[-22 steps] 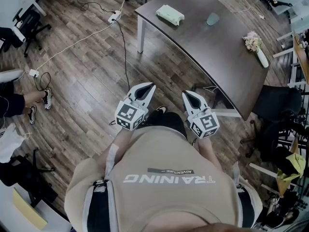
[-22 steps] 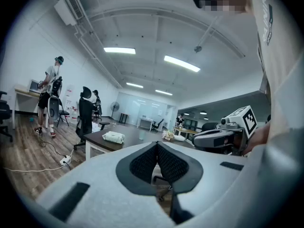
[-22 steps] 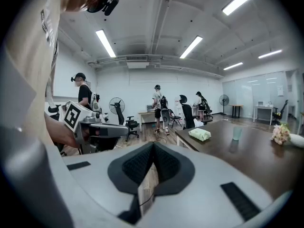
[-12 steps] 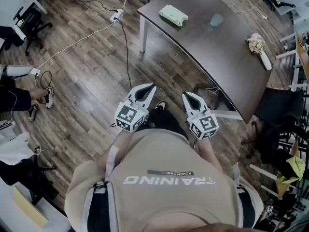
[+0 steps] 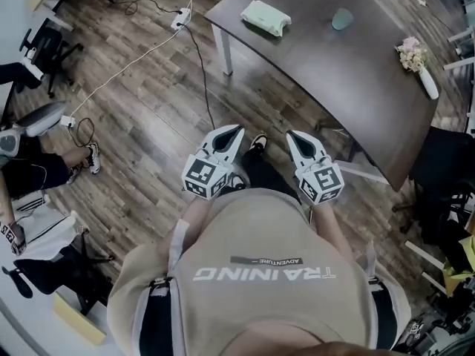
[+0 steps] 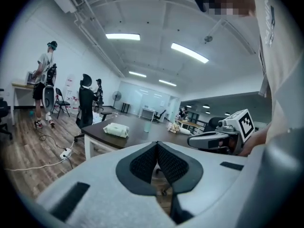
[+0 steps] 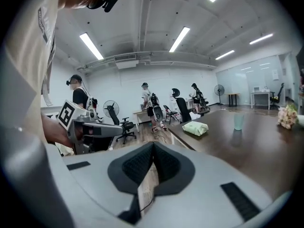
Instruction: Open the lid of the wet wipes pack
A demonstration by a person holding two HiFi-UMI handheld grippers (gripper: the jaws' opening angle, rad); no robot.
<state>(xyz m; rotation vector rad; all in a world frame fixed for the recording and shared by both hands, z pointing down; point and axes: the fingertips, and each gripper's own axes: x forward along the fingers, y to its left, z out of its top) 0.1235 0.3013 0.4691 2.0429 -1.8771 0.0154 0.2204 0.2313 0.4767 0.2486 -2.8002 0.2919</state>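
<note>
The left hand-held gripper (image 5: 236, 130) and right hand-held gripper (image 5: 292, 135) are side by side before the waist, pointing slightly down. Both have their jaws closed on nothing. The elbows seem tucked in.

Pale green wet wipes pack (image 5: 266, 18) flat on table

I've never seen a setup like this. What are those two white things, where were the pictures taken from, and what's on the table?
No robot: a person holds a white two-jaw left gripper and right gripper, one per hand. One picture looks down from a head camera; the others look along each gripper's jaws. Both are shut, holding nothing. Ahead, the dark brown table bears a pale green wet wipes pack, a pale teal cup and a white vase of flowers, none touched.
</note>
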